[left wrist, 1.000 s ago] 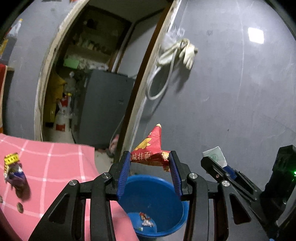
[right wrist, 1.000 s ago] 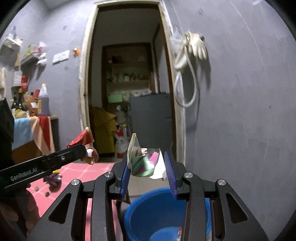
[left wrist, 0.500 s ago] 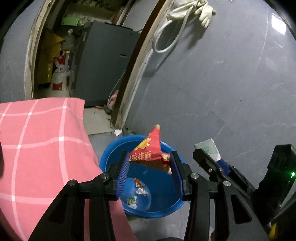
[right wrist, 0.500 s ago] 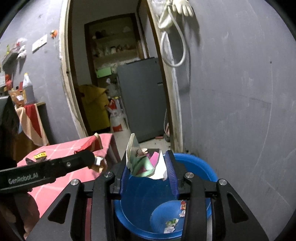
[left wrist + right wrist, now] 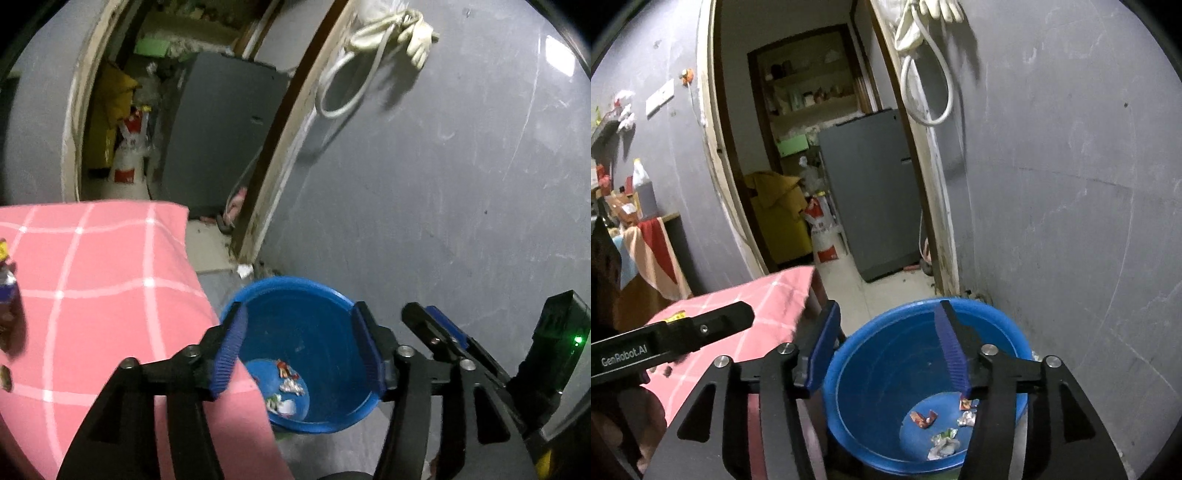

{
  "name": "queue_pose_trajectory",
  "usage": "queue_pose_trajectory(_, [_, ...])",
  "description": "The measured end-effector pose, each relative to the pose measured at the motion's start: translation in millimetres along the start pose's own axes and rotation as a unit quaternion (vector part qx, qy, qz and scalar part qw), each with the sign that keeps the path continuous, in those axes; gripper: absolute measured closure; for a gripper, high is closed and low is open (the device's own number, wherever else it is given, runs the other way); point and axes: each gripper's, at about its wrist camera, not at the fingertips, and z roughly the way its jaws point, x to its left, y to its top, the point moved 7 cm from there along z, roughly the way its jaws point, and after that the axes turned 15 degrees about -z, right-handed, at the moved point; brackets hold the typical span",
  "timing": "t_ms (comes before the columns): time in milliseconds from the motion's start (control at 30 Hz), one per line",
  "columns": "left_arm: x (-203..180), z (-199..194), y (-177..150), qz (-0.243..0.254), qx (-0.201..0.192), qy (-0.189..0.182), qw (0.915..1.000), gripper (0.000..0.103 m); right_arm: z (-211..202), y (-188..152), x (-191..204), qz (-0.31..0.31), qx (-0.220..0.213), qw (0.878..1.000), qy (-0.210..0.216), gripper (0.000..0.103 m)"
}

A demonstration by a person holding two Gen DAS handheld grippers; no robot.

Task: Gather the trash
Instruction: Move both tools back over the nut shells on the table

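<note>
Both tongs stand over the blue tub (image 5: 314, 332) with jaws wide and nothing between them. The left tongs (image 5: 297, 349) frame the tub's interior; the right tongs (image 5: 886, 347) hang above its near rim. The right unit shows at the left unit's right side, close by but apart.

Trash in the tub: several small crumpled wrappers (image 5: 943, 428) on the floor of the tub, directly below and ahead of both tongs. The tub sits on the floor just right of the table with the pink checked cloth (image 5: 96, 280), against the grey wall.

Trash outstanding: at least one wrapper (image 5: 5, 284) lies on the cloth, far left of the left tongs, at the picture's edge and blurred. Small dark bits near it; identity cannot be told.

Handling judgement: wrappers of this kind are light, thin and crinkly, likely slick film. They will flatten and slide under the jaws rather than resist. Best taken at a raised fold or crumpled ridge, jaws closing across it, not on a flat face against the cloth. No breakage risk; dropping in transit is the main hazard.
</note>
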Motion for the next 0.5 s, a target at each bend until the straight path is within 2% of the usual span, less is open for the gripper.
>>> queue_pose_trajectory(67, [1.3, -17.2, 5.8, 0.003, -0.023, -0.003, 0.9997, 0.043, -10.0, 7.6, 4.6, -0.005, -0.013, 1.000, -0.001, 0.045])
queue_pose_trajectory(133, [2.4, -35.8, 11.3, 0.006, -0.044, -0.005, 0.9990, 0.036, -19.6, 16.0, 9.7, -0.008, -0.028, 1.000, -0.001, 0.030])
queue_pose_trajectory(267, [6.9, -81.3, 23.6, 0.018, -0.099, 0.001, 0.9949, 0.018, -49.1, 39.7, 27.7, -0.023, -0.073, 0.997, 0.003, 0.018])
queue_pose_trajectory(300, [8.2, -93.5, 27.3, 0.021, -0.114, 0.006, 0.9932, 0.011, -56.1, 45.0, 32.5, -0.026, -0.084, 0.996, 0.005, 0.014])
queue_pose_trajectory(367, [10.1, -112.5, 31.7, 0.023, -0.141, 0.013, 0.9896, 0.003, -70.5, 55.3, 42.9, -0.031, -0.108, 0.994, 0.008, 0.002])
queue_pose_trajectory(500, [19.6, -153.5, 35.3, 0.027, -0.186, 0.030, 0.9817, 0.002, -93.4, 68.9, 64.1, -0.039, -0.145, 0.988, 0.020, 0.000])
